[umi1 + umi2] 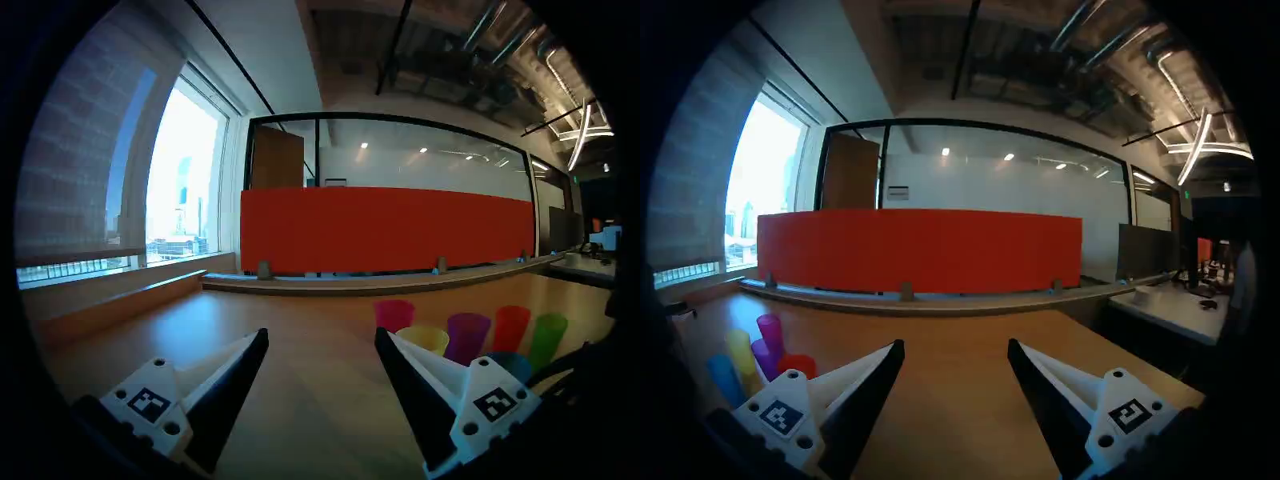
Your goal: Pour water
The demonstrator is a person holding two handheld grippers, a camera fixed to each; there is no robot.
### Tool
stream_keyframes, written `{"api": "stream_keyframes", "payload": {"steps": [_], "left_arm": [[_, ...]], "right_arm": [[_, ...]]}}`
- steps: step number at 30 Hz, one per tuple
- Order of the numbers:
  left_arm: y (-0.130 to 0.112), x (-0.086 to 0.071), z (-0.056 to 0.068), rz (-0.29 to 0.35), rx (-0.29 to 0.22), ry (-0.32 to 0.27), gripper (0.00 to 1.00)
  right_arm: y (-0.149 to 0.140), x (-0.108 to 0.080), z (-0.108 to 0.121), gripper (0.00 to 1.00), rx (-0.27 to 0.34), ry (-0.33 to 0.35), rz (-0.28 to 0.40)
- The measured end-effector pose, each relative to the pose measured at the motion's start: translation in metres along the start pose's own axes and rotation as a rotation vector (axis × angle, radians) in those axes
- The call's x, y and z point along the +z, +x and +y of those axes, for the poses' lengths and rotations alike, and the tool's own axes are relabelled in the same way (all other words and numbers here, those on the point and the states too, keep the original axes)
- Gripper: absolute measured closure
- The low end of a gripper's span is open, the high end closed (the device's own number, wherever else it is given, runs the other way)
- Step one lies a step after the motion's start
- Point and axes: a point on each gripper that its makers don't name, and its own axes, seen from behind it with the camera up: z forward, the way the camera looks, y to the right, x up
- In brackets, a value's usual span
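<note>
Several coloured plastic cups stand together on the wooden table. In the left gripper view they sit at the right: a pink cup, a yellow cup, a purple cup, a red cup and a green cup. A blue cup is partly hidden behind the finger. My left gripper is open and holds nothing, to the left of the cups. In the right gripper view the pink cup, yellow cup and blue cup stand far left. My right gripper is open over bare table.
The wooden table runs to an orange divider panel at its far edge. A bright window with a wooden ledge lies to the left. A white desk with equipment stands off to the right.
</note>
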Motion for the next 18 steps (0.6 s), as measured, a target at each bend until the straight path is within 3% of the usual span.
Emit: {"api": "stream_keyframes", "payload": {"steps": [18], "left_arm": [[-0.0010, -0.0016, 0.0014, -0.003, 0.001, -0.013, 0.01]], "right_arm": [[0.0065, -0.0027, 0.0004, 0.00, -0.010, -0.005, 0.008]]}}
